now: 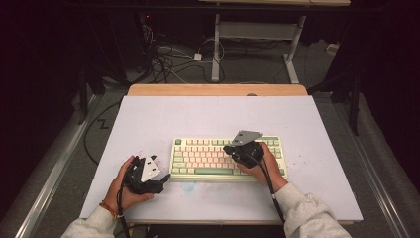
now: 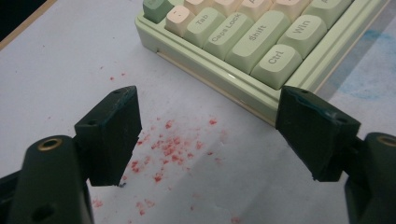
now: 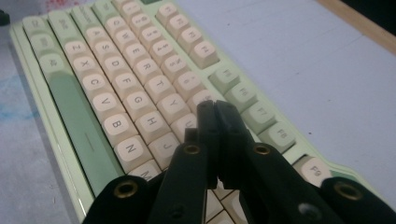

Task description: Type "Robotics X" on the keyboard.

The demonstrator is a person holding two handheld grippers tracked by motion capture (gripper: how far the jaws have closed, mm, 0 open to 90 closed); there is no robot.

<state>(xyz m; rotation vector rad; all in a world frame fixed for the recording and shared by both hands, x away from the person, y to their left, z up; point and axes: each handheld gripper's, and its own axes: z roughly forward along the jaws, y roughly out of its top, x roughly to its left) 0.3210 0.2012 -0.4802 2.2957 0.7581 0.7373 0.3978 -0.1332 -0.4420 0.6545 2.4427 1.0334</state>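
I see the keyboard [image 1: 228, 157] on the table [image 1: 198, 114], near its front edge. My left gripper [image 1: 148, 174] sits just left of it; my right gripper [image 1: 236, 148] over its keys.

Pale green keyboard [image 1: 198, 157] with cream and green keys, flat on white table, near its front edge
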